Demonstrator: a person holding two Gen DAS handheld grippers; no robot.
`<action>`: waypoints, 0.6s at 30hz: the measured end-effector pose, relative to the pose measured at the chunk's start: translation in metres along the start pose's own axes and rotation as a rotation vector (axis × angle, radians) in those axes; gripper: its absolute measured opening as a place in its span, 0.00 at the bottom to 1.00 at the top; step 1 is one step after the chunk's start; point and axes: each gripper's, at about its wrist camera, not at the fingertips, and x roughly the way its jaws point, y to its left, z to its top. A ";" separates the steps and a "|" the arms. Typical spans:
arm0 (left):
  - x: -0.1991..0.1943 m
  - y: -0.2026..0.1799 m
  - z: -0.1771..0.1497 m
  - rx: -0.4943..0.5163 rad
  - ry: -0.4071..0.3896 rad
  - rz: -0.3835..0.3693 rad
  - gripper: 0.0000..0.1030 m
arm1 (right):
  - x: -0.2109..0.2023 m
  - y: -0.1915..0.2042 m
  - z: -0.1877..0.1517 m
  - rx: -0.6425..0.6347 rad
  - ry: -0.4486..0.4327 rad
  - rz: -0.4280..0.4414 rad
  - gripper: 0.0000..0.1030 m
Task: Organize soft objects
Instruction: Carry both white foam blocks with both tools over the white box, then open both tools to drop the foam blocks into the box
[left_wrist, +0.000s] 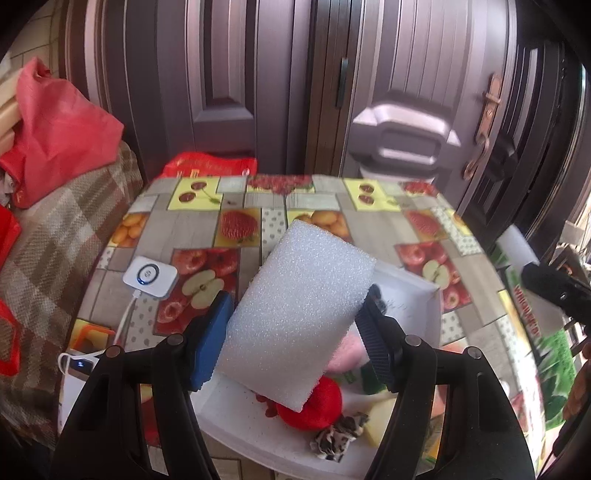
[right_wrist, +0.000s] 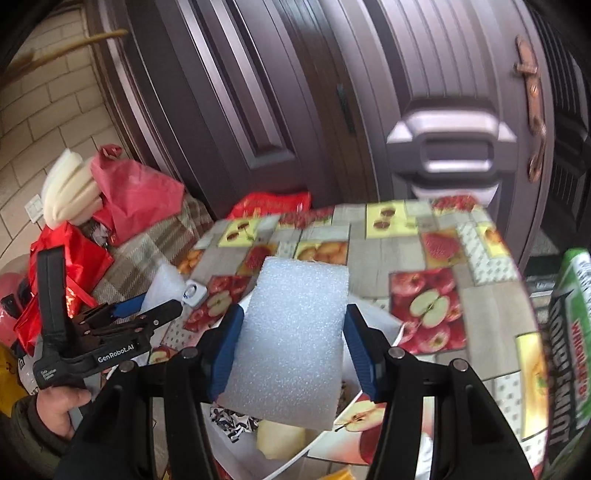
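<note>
My left gripper is shut on a white foam block and holds it tilted above a white tray. In the tray lie a red plush ball, a pink soft thing, a patterned scrunchie and a yellow sponge. My right gripper is shut on a second white foam block above the same tray, where the scrunchie and a pale yellow sponge show. The left gripper also shows in the right wrist view, with its foam block.
The table has a fruit-pattern cloth. A white device with a cable lies at its left. A plaid chair with red bags stands left. A green box stands right. A dark door is behind.
</note>
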 end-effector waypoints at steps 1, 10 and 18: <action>0.008 0.000 -0.001 -0.003 0.013 0.005 0.66 | 0.014 -0.002 -0.003 0.010 0.032 -0.002 0.53; 0.071 -0.008 -0.015 -0.021 0.126 -0.001 0.66 | 0.083 -0.012 -0.023 0.061 0.168 -0.020 0.53; 0.107 -0.002 -0.019 -0.087 0.181 0.004 0.67 | 0.112 -0.012 -0.032 0.055 0.194 -0.033 0.60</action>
